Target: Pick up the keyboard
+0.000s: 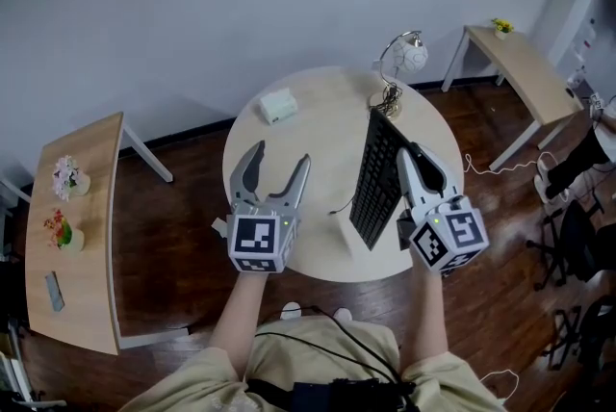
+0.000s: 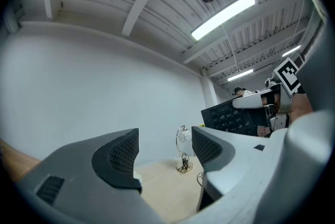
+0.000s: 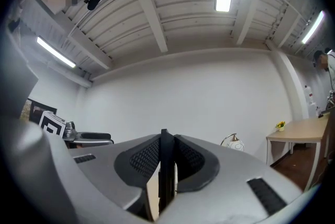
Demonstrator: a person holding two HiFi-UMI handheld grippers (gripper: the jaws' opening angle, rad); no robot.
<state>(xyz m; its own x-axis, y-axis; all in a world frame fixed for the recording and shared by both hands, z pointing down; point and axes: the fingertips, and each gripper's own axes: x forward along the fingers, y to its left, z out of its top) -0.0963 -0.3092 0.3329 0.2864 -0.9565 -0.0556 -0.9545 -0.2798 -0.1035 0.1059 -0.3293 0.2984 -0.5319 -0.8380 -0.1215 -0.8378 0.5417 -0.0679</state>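
Right now the right gripper (image 1: 412, 160) has its two jaws squeezed shut on the black keyboard (image 1: 375, 179). In the right gripper view the thin edge of the keyboard sits tight between the two dark pads. The keyboard is up on its side over the right part of the round table (image 1: 318, 131), and its keys face the left gripper (image 1: 279, 157). The letters on the keys are too small to read.

The left gripper has its jaws wide apart, and nothing is between them. It hangs over the middle of the table, beside the keyboard but not touching it.

Each gripper has a cube with black and white square marks on it. These are patterns, not words.

A small white box (image 1: 277, 105) lies on the far left part of the table. A lamp (image 1: 402, 64) with a round white shade stands at the far edge, near the far end of the keyboard.

A wooden desk (image 1: 96, 237) on the left has two little pots of flowers on it
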